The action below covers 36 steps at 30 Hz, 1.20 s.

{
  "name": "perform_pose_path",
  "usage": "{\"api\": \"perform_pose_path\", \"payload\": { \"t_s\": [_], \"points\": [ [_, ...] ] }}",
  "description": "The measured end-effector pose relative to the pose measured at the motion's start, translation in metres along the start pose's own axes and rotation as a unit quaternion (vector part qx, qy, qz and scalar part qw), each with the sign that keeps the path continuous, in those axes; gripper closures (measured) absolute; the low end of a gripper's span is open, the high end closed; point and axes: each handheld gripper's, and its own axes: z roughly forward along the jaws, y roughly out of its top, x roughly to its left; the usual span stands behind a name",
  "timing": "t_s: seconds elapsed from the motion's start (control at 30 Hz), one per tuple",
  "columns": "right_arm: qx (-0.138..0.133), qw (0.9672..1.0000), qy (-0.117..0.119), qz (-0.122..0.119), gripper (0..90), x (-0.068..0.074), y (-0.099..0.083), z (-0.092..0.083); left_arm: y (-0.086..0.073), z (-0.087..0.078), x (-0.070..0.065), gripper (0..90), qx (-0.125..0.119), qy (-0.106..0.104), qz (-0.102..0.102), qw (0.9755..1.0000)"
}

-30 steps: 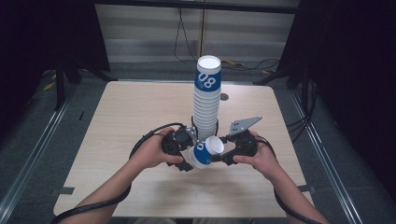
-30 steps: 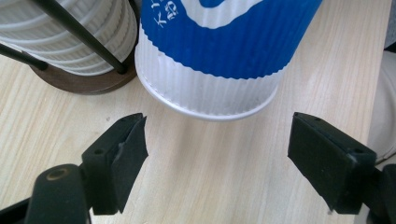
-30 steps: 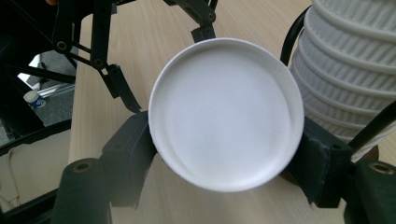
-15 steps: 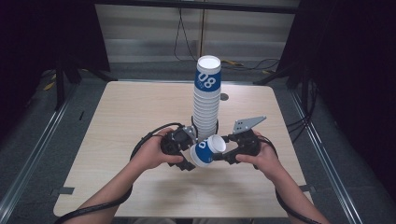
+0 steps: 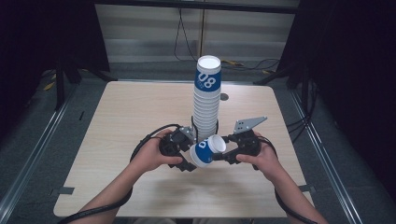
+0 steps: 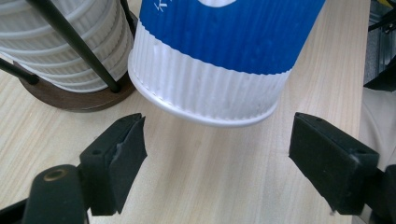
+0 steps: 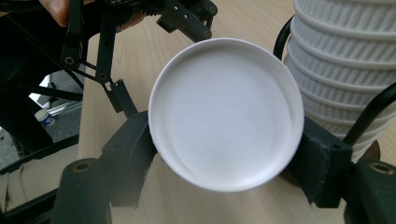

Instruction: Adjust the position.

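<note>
- Your right gripper (image 5: 223, 153) holds the single cup (image 5: 206, 151) by its closed end; in the right gripper view its fingers (image 7: 130, 149) press on both sides of the white base of the cup (image 7: 226, 112).
- Note that the cup lies tilted on its side, just in front of the cup stack (image 5: 207, 100), with its blue band facing your left gripper (image 5: 187, 151).
- The fingers (image 6: 116, 149) of your left gripper stand apart, one on each side of the cup's rim, and do not touch the cup (image 6: 219, 60). They have just been opening, with the cup's rim end between them.
- The cup stack stands upright on its dark round base (image 6: 74, 100) near the middle of the counter (image 5: 116, 121), held between thin black rods (image 6: 79, 49).
- Both of your hands rest just in front of the cup stack: the left hand (image 5: 152, 154) on its left, the right hand (image 5: 264, 156) on its right.
</note>
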Motion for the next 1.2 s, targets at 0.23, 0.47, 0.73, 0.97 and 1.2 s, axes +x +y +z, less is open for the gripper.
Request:
{"api": "perform_pose_path", "payload": {
  "t_s": [0.23,0.47,0.73,0.97,1.2],
  "points": [
    [-0.003,1.0,0.001,0.001,28.0,0.0,-0.0002,0.0004,-0.002,0.0009,-0.0009,18.3,-0.01,0.003,-0.005,0.9999],
    [-0.009,0.9999,0.002,0.005,28.0,0.0001,-0.0009,0.0002,-0.0028,-0.0022,-0.0013,18.2,-0.027,0.009,-0.01,0.9995],
    [-0.018,0.9998,0.002,0.012,28.0,-0.0007,-0.0027,-0.0007,-0.0038,-0.0038,-0.0013,18.2,-0.042,0.008,-0.004,0.9991],
    [-0.024,0.9996,-0.002,0.014,28.0,-0.0009,-0.0032,-0.0015,-0.0059,-0.005,-0.0008,17.6,-0.045,0.012,-0.001,0.9989],
    [-0.024,0.9996,-0.001,0.012,28.0,0.0,-0.0046,-0.0006,-0.009,-0.0052,0.0016,17.0,-0.062,0.023,-0.015,0.9977]
  ]
}}
